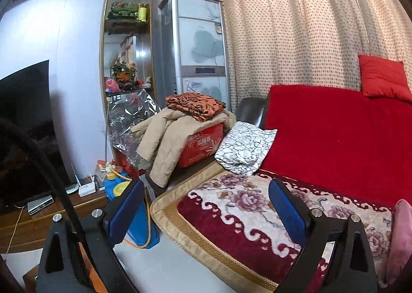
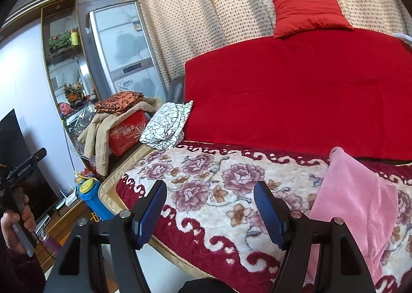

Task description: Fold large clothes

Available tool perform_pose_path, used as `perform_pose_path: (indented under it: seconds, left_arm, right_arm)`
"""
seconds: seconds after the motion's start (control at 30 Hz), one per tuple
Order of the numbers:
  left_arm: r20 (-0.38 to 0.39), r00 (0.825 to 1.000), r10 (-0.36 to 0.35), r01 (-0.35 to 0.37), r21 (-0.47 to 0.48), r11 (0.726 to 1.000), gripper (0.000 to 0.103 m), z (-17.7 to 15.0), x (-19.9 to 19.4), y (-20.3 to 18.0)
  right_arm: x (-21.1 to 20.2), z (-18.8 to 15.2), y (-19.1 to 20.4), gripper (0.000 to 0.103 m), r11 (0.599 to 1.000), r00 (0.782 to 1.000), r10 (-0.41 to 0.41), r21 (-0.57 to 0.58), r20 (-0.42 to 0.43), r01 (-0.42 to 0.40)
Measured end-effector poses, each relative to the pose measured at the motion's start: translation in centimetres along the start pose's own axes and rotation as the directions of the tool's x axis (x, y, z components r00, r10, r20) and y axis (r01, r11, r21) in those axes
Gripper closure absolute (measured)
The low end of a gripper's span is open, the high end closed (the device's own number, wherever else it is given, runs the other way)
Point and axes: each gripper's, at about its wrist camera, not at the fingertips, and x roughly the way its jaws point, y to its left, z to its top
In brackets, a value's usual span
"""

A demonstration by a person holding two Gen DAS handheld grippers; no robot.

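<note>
A pink garment lies folded on the right part of the floral sofa cover; its edge shows at the far right of the left wrist view. My right gripper is open and empty, held above the sofa's front edge, left of the pink garment. My left gripper is open and empty, over the sofa's left front corner. The left gripper's body also shows at the left of the right wrist view, held in a hand.
A white patterned folded cloth lies at the sofa's left end. A beige coat and orange folded cloth sit on a red box. A red blanket covers the sofa back, red cushion on top. Blue jug, TV, cabinet at left.
</note>
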Motion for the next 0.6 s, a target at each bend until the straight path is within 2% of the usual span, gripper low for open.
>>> perform_pose_path:
  seconds: [0.4, 0.6]
  left_arm:
    - [-0.004, 1.0, 0.018, -0.018, 0.005, 1.0, 0.006, -0.3, -0.4, 0.6]
    - [-0.005, 1.0, 0.017, -0.016, 0.029, 0.999, 0.006, -0.3, -0.4, -0.6]
  right_arm:
    - [0.1, 0.0, 0.5, 0.029, 1.0, 1.0, 0.011, -0.001, -0.007, -0.011]
    - [-0.2, -0.1, -0.2, 0.029, 1.0, 1.0, 0.01, 0.014, 0.002, -0.01]
